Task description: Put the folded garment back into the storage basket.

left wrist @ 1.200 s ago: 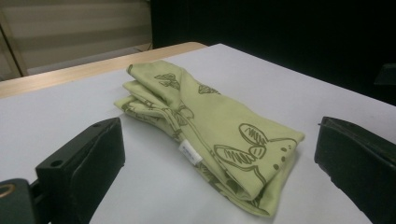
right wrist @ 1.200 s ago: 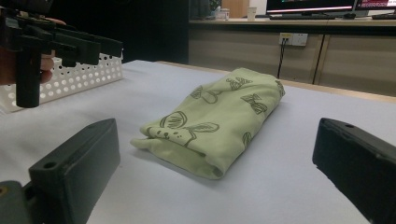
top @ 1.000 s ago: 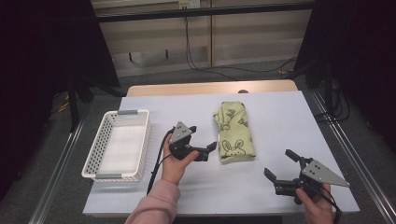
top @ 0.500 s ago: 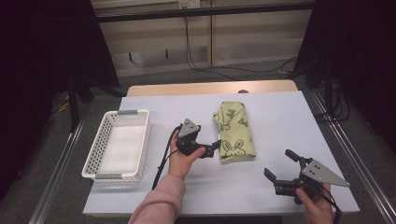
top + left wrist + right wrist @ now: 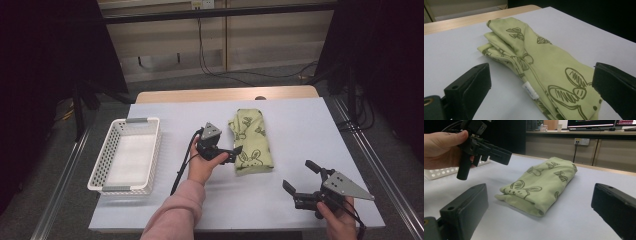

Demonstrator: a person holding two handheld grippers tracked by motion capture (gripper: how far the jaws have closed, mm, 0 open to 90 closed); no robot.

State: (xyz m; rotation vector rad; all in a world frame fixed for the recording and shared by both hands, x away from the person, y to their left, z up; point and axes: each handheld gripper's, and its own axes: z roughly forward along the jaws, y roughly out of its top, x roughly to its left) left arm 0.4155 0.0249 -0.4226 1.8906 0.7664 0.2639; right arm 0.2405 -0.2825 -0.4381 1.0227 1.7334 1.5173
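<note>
A folded light-green cloth (image 5: 251, 142) printed with rabbits and bows lies on the white table (image 5: 305, 125), right of centre. My left gripper (image 5: 235, 154) is open at the cloth's left edge, held in a hand with a pink sleeve. In the left gripper view the cloth (image 5: 544, 62) lies between and beyond the wide-apart jaws of the left gripper (image 5: 542, 72). My right gripper (image 5: 298, 175) stands open near the front right edge, apart from the cloth. In its view the cloth (image 5: 541, 182) lies ahead of the right gripper (image 5: 540, 190), with the left gripper (image 5: 486, 150) hovering at upper left.
A white perforated basket (image 5: 155, 150) stands at the table's left side, with nothing inside it; its edge (image 5: 439, 172) shows behind the left hand. A wooden strip (image 5: 225, 94) runs along the far edge. Metal rails flank the table.
My left gripper has moved to the right, from mid-table up to the cloth's left edge. The right gripper has stayed where it was, still open.
</note>
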